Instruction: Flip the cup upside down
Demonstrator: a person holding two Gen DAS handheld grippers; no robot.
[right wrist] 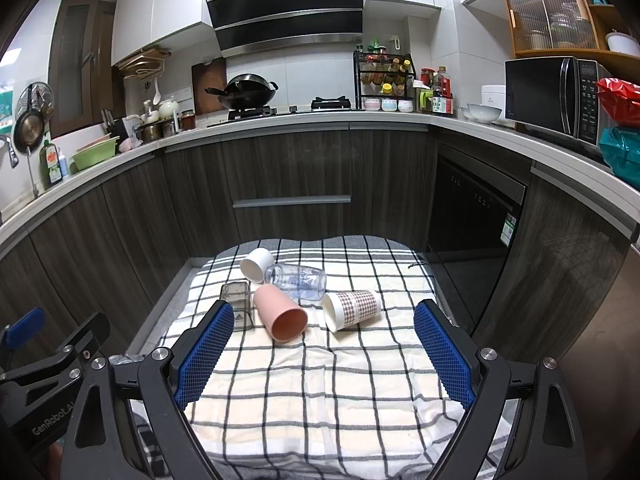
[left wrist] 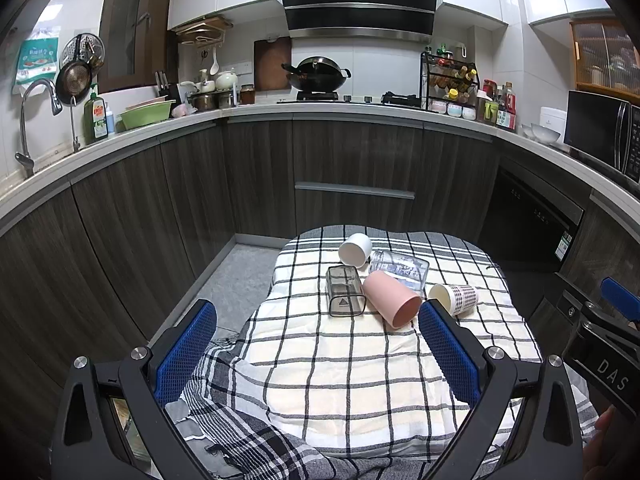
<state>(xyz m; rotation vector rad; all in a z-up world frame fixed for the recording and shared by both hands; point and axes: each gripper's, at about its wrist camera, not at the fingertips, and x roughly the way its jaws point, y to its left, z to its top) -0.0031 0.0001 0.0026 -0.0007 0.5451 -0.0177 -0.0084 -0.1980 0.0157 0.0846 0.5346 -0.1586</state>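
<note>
Five cups lay tipped over near the surface's (right wrist: 320, 380) far edge, the pink cup (right wrist: 280, 316) nearest. Both claws, left claw (left wrist: 316, 344) and right claw (right wrist: 324, 344), hung spread and empty, seemingly lining up.

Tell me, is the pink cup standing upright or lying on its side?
Lying on its side: the pink cup rests on the checked cloth, open mouth facing the camera.

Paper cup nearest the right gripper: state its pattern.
Brown-and-white checked outside, plain white inside; clearest in the right wrist view.
</note>
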